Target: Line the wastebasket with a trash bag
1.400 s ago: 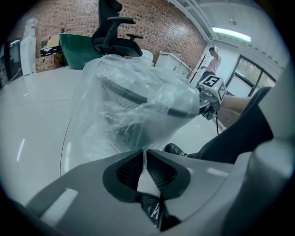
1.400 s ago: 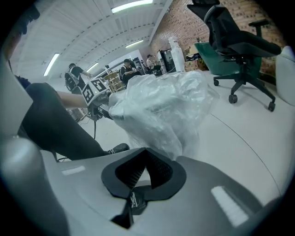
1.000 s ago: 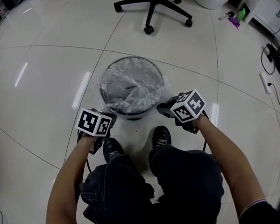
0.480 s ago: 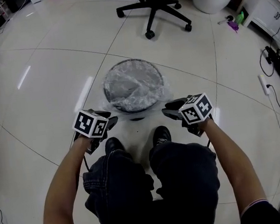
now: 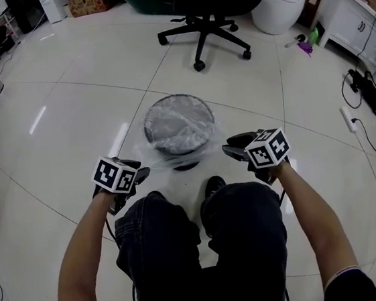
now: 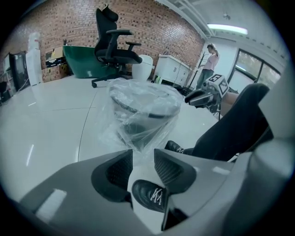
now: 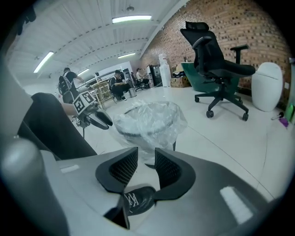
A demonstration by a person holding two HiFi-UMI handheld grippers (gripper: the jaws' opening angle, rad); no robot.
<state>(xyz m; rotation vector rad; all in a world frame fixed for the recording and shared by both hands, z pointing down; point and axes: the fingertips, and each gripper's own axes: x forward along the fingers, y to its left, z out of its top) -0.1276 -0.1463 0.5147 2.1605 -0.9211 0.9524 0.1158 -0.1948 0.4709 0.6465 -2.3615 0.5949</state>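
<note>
**Both tongs open and empty, held clear of the lined wastebasket**

The person stands over the wastebasket [image 5: 205, 107], which sits on the glossy white floor [image 5: 59, 147] just ahead of their black shoes [image 5: 213, 185]. A clear trash bag [image 5: 176, 131] lines it: the film sags into the basket, and its mouth is folded over the rim and hangs crumpled down the outside.

Both bare forearms reach forward and down, elbows close to the body on either side of the dark trousers [image 5: 205, 245]. The left forearm [image 5: 79, 260] ends at the left gripper [image 5: 140, 175], held near the basket's left side and angled inward. The right forearm [image 5: 314, 220] carries the right gripper [image 5: 231, 145] to the basket's right, also turned toward it. Neither touches the basket or the bag.

In the left gripper view the jaws stand apart with nothing between them; the bagged basket shows beyond the gap and a shoe below it. The right gripper view shows the same: jaws apart, empty, pointed at the basket. A black office chair [image 5: 210, 16] stands well behind it.
</note>
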